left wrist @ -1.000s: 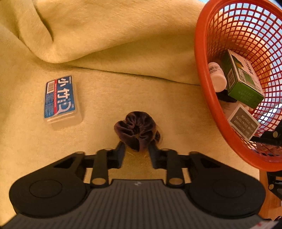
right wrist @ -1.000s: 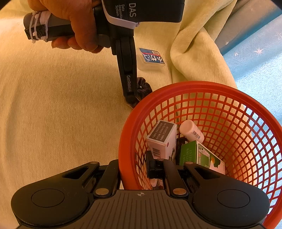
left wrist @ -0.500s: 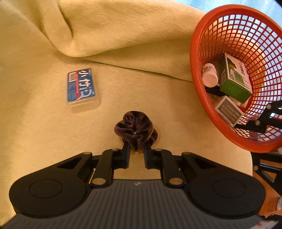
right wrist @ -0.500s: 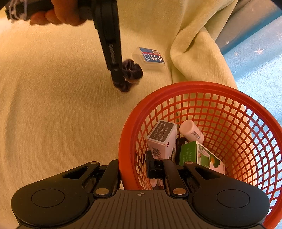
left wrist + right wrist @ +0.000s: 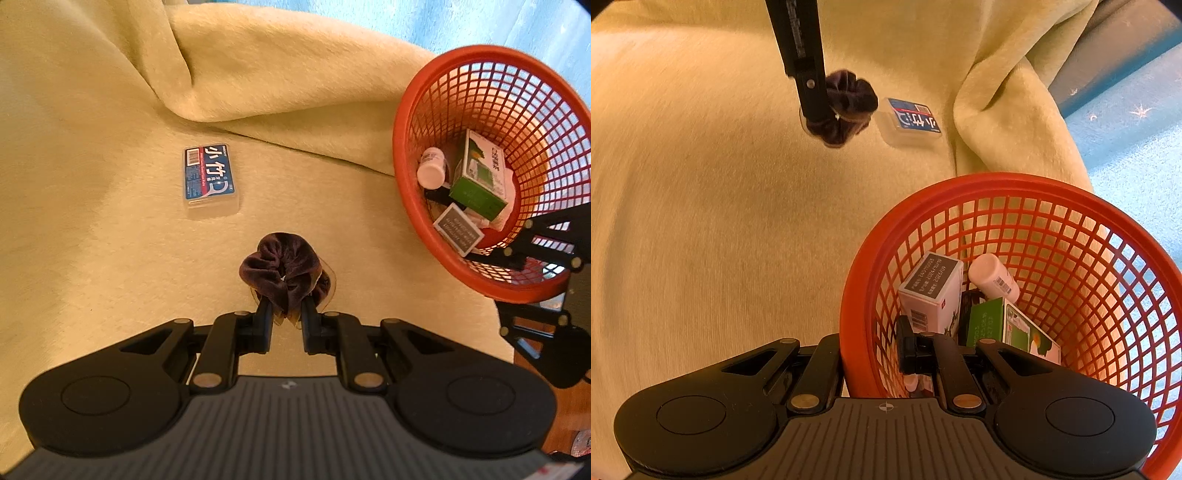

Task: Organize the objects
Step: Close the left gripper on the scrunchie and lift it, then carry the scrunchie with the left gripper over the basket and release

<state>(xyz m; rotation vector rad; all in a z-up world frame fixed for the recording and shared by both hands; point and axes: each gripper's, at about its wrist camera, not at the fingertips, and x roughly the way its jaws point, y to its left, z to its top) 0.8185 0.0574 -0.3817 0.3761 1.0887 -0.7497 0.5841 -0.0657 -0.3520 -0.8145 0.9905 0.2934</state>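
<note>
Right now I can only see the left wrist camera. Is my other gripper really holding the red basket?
Observer: Yes. The right gripper has one finger inside the basket and one outside, pinching its wall.
Operator: Is my scrunchie off the blanket?
Observer: It looks lifted. From the right wrist view, the scrunchie hangs from the left gripper above the blanket.
Operator: Anything on the grey box's side?
Observer: The grey-topped box has a barcode low on its white side.

The left gripper (image 5: pixel 287 314) jaws pinch a dark scrunchie (image 5: pixel 282 271) above the blanket (image 5: pixel 110 258).
</note>
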